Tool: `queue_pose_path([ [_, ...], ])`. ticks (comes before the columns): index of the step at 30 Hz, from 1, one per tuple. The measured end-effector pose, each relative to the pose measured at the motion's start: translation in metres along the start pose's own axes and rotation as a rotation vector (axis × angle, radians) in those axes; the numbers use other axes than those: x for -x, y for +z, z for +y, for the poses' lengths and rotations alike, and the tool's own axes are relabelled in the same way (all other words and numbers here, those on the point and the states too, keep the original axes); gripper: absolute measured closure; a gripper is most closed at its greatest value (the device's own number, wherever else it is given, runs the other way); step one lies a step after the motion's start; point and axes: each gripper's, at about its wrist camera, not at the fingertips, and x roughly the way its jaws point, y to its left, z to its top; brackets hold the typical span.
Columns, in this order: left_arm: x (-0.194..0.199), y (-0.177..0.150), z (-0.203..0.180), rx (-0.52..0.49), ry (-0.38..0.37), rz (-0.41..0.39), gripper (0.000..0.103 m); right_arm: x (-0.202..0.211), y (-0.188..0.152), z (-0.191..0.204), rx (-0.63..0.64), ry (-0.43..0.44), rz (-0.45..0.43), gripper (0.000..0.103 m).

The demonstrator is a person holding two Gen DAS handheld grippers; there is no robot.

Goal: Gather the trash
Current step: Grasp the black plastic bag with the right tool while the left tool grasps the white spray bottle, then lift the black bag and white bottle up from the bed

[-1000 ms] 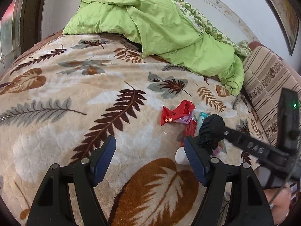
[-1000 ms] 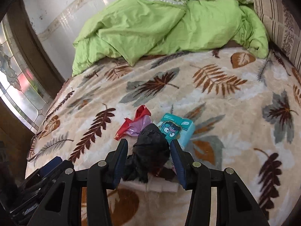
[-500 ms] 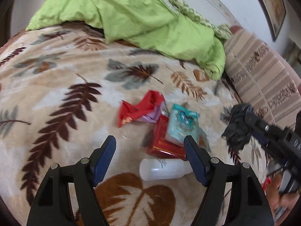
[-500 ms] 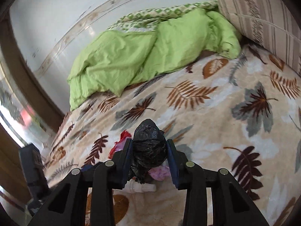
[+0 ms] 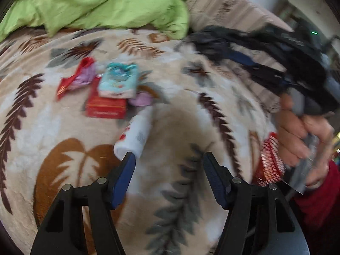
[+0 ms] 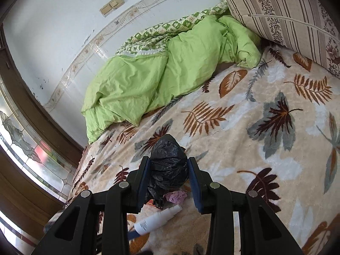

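Our right gripper (image 6: 169, 173) squeezes a black bag (image 6: 167, 165) above the bed (image 6: 265, 148). Our left gripper (image 5: 169, 177) is wide, with nothing in it, near a white bottle (image 5: 136, 136).

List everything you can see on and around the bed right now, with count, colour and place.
black plastic bag: 1, black, crumpled, clamped in the right tool above the blanket
white bottle: 1, white, lying on the blanket by the left tool's left finger
red box: 1, red, flat on the blanket
teal packet: 1, teal, resting on the red box
red wrapper: 1, red, left of the teal packet
pink wrapper: 1, pink, beside the box
leaf-print blanket: 1, beige
green duvet: 1, bunched by the wall
striped pillow: 1, beige, at the bed's end
left tool: open, empty
right tool: shut on the bag
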Motion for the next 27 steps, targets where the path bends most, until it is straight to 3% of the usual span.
queue_pose_path([
  [4, 0.009, 0.004, 0.005, 0.007, 0.058, -0.061, 0.038, 0.007, 0.003, -0.002, -0.005, 0.007, -0.019, 0.065],
  [8, -0.009, 0.014, 0.012, 0.037, 0.134, -0.046, 0.038, 0.006, 0.003, -0.005, -0.007, 0.005, -0.016, 0.065],
  [10, -0.021, 0.022, 0.013, 0.045, 0.154, -0.035, 0.043, 0.005, 0.004, -0.006, -0.005, 0.002, -0.016, 0.065],
  [14, -0.045, 0.028, 0.008, 0.014, 0.221, 0.015, 0.064, 0.003, 0.003, -0.003, 0.008, 0.000, -0.008, 0.065],
  [19, -0.064, 0.023, 0.008, -0.003, 0.291, 0.055, 0.074, 0.003, 0.001, 0.000, 0.025, -0.005, -0.006, 0.065],
  [23, -0.056, 0.019, 0.005, 0.006, 0.309, 0.035, 0.074, 0.003, 0.000, 0.004, 0.032, -0.008, 0.003, 0.065],
  [27, -0.033, 0.014, 0.001, 0.038, 0.281, -0.023, 0.074, 0.003, -0.002, 0.008, 0.045, -0.007, 0.006, 0.065],
])
